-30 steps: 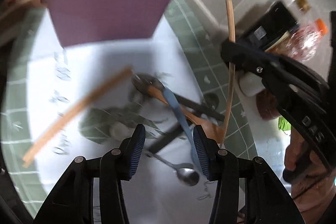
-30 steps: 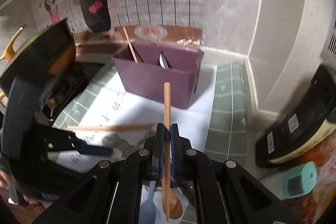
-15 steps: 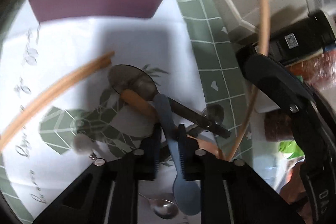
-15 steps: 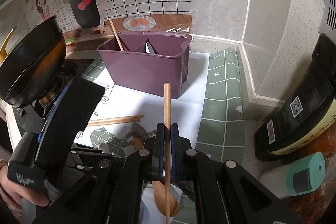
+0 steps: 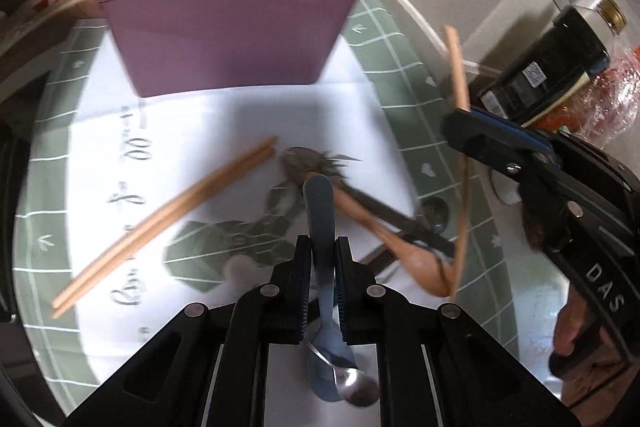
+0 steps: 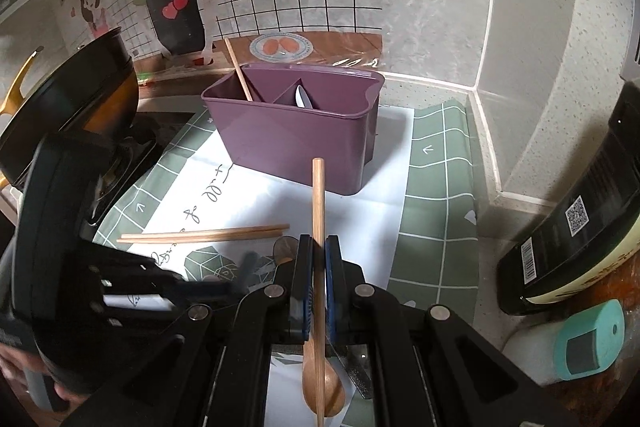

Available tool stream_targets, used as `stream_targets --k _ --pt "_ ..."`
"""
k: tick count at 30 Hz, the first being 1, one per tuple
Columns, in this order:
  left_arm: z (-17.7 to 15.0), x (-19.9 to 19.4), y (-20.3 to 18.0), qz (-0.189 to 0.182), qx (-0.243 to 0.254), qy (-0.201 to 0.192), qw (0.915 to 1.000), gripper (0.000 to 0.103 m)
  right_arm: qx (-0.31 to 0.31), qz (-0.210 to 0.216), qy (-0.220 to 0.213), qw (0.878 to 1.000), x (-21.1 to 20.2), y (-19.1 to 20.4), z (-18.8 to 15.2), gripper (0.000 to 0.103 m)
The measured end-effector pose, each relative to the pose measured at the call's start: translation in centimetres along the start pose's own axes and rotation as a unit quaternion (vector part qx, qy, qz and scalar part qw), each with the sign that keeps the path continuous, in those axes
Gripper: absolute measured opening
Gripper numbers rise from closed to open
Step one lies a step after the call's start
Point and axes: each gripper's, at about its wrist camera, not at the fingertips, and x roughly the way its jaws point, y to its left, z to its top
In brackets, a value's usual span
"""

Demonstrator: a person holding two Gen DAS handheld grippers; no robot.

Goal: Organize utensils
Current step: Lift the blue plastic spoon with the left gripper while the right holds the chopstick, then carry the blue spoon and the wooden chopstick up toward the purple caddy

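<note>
In the left wrist view my left gripper (image 5: 323, 247) is shut on the handle of a blue spoon (image 5: 318, 203), whose bowl hangs below the fingers. Under it on the mat lie a wooden spoon (image 5: 384, 239), a dark-handled utensil (image 5: 388, 217) and a metal spoon (image 5: 358, 389). A pair of chopsticks (image 5: 168, 223) lies to the left. My right gripper (image 6: 319, 247) is shut on a single wooden chopstick (image 6: 318, 203) that points toward the purple utensil holder (image 6: 292, 139). The holder has one chopstick (image 6: 238, 75) and a white utensil (image 6: 302, 97) inside.
A green grid mat (image 6: 436, 187) with a white middle covers the counter. A black bottle (image 6: 580, 227) and a teal-capped container (image 6: 588, 343) stand at the right by the wall corner. A black pan (image 6: 68, 107) sits at the left.
My left gripper dropped onto the utensil pile, closed on the blue spoon's handle, then pulled back with it. The right gripper kept still, holding its chopstick.
</note>
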Motion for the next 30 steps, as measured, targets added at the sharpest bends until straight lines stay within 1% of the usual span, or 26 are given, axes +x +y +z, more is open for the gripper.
stream_targets --k 4,5,7,11,15,16,18,19,20,22,24,26,28,30 --pt "0.0 -0.4 1.7 0.01 -0.015 0.004 0.9998 0.012 -0.002 -0.001 0.006 1.0 0.2 0.0 -0.2 0.005" --pt "0.0 -0.5 2.0 0.008 -0.018 0.005 0.9998 0.012 -0.003 0.0 0.006 1.0 0.2 0.1 -0.3 0.005" --pt "-0.2 -0.7 2.3 0.001 -0.024 0.008 0.9997 0.012 -0.004 0.001 0.008 1.0 0.2 0.0 -0.4 0.005" --pt "0.0 -0.5 3.0 -0.023 -0.047 0.027 0.9983 0.012 0.0 0.004 0.013 1.0 0.5 -0.4 -0.7 0.005" --pt "0.2 0.4 3.3 -0.042 -0.078 0.055 0.9945 0.014 0.002 0.006 0.018 1.0 1.0 -0.5 -0.8 0.005" --pt "0.3 0.6 3.2 -0.042 -0.082 0.057 0.9941 0.014 0.002 0.006 0.018 1.0 1.0 -0.5 -0.8 0.005" --pt "0.4 1.5 2.8 -0.03 -0.081 0.063 0.9943 0.022 0.003 0.009 0.019 1.0 1.1 -0.6 -0.8 0.005" --pt "0.5 1.6 2.6 -0.023 -0.078 0.057 0.995 0.026 0.003 0.01 0.02 1.0 1.2 -0.6 -0.8 0.005" --pt "0.7 2.0 2.4 -0.009 -0.074 0.06 0.9954 0.036 0.002 0.009 0.02 1.0 1.3 -0.6 -0.9 0.005" --pt "1.0 2.5 2.0 0.021 -0.066 0.073 0.9949 0.042 0.002 0.01 0.021 1.0 1.3 -0.6 -0.9 0.005" --pt "1.2 3.2 1.2 0.039 -0.048 0.087 0.9943 0.043 0.002 0.009 0.022 1.0 1.3 -0.6 -0.9 0.005" --pt "1.2 3.7 0.2 0.05 -0.021 0.093 0.9942 0.043 0.005 0.01 0.022 1.0 1.2 -0.8 -1.0 0.005" --pt "1.1 4.0 -0.7 0.056 0.006 0.087 0.9946 0.043 0.008 0.012 0.023 1.0 1.3 -1.0 -1.1 0.005" --pt "0.8 4.3 -1.3 0.063 0.034 0.079 0.9943 0.039 0.013 0.014 0.025 1.0 1.4 -1.2 -1.2 0.005"
